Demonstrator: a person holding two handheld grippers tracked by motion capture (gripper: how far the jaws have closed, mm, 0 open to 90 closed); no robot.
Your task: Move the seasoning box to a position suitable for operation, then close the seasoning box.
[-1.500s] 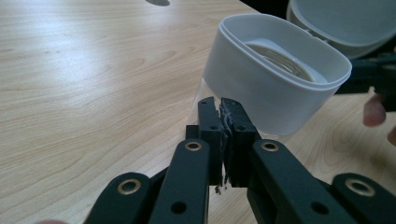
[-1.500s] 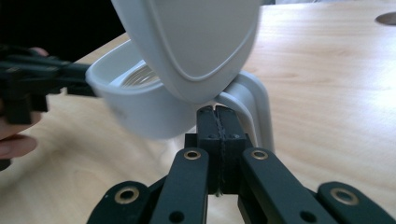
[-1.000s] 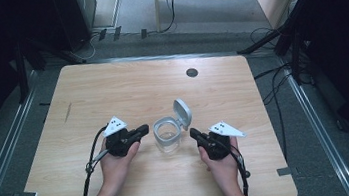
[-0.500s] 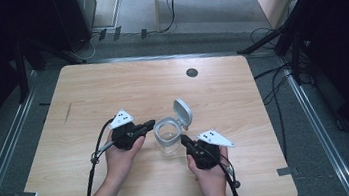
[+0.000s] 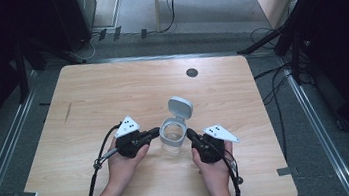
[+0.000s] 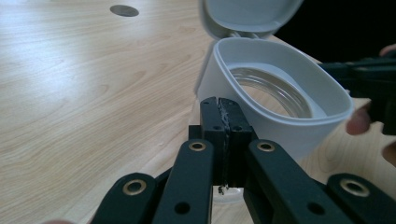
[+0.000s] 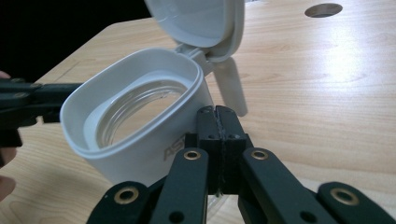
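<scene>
Pale wooden bench, set on a grey floor with dark stands and cables around it, is being used as the work surface; a round cable hole is being left uncovered near its far edge.

Item 1: container, a clear jar with a white collar, is being kept upright near the middle of the bench, towards the person's side. Its hinged lid is being held open, tilted up and back on the far side, so the mouth is being left free.

Item 2: left claw, pressed together with nothing between its jaws, is being held just beside the container's left wall (contact cannot be told). In the left gripper view the same claw is being pointed at the white collar.

Item 3: right claw, likewise pressed together and pinching nothing, is being held against or just beside the container's right wall; in the right gripper view this claw is being aimed at the collar's side.

Judgement: the container is probably being flanked from both sides so that it is being steadied, or squared up, before the lid is handled.
</scene>
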